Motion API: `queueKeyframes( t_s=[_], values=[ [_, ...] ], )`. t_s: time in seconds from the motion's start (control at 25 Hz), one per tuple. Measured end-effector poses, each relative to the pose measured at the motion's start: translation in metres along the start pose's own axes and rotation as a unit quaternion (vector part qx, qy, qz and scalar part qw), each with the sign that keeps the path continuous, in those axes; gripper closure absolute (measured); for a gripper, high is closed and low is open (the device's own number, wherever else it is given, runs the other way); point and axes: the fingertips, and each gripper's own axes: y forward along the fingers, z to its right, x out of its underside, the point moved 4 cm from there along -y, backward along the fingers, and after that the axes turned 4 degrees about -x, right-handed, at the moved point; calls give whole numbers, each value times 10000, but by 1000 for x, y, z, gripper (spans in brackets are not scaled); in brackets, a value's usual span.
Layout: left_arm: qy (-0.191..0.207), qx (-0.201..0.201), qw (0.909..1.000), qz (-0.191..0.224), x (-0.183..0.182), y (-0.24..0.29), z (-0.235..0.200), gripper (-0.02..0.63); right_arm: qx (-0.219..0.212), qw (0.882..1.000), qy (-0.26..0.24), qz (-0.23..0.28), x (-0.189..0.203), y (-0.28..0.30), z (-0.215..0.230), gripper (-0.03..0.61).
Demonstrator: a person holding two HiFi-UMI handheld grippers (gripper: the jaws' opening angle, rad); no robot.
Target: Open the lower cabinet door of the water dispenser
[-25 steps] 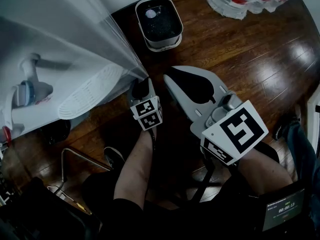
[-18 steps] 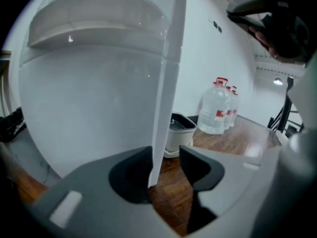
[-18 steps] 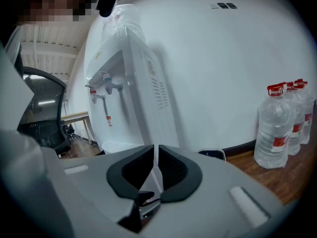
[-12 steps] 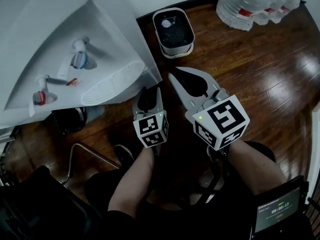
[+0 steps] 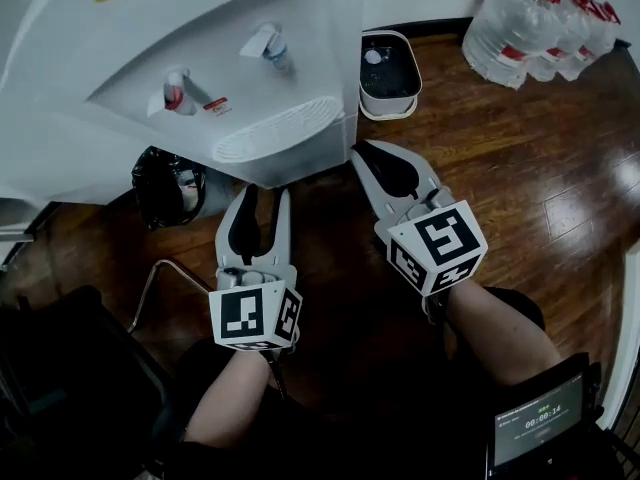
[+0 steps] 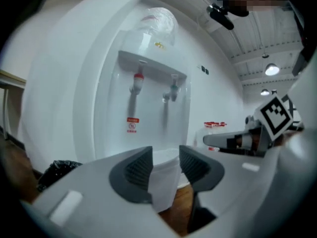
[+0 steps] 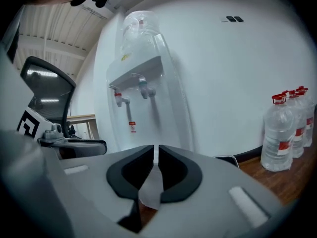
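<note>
The white water dispenser (image 5: 180,88) stands ahead at upper left, with a red tap (image 5: 176,93), a blue tap (image 5: 272,46) and a ribbed drip tray (image 5: 278,128). Its lower front is out of sight under the tray in the head view. In the left gripper view only a white strip of the dispenser (image 6: 148,83) shows between the jaws. My left gripper (image 5: 262,196) is open and empty, just short of the tray. My right gripper (image 5: 374,154) is shut on nothing, to the right of the dispenser. Both point roughly level at the dispenser (image 7: 143,88).
A black bin bag (image 5: 165,183) sits left of the dispenser's foot. A small white container (image 5: 390,78) stands against the wall, with several water bottles (image 5: 540,18) to its right. A metal chair frame (image 5: 150,288) is near my left leg. The floor is dark wood.
My left gripper has risen and shifted left, its marker cube now larger in the head view. The right gripper drifted slightly. The view has lifted, so the dispenser's taps and tray show fully.
</note>
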Motion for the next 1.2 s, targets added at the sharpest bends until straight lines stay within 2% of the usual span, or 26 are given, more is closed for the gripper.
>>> queueKeyframes(
  t_s=[0.2,0.36,0.56,0.72,0.92,1.2],
  values=[
    [-419,38,9991,107,-1,-26,-7,425,-202,9997,-121,64,0,-11,-33,546],
    [-272,53,9989,366,-8,-54,-1,425,-248,9990,-327,159,2,-28,-56,546],
    [-233,5,9994,258,11,-90,10,425,-149,9978,-537,365,-1,-53,-75,546],
    [-91,-67,9998,174,24,-98,15,425,-173,9977,-539,375,3,-61,-87,546],
    [-103,-49,9998,170,26,-103,22,425,-265,9976,-565,307,11,-68,-99,546],
    [-96,-4,9997,238,24,-115,34,425,-93,9978,-575,318,18,-86,-98,546]
  ],
)
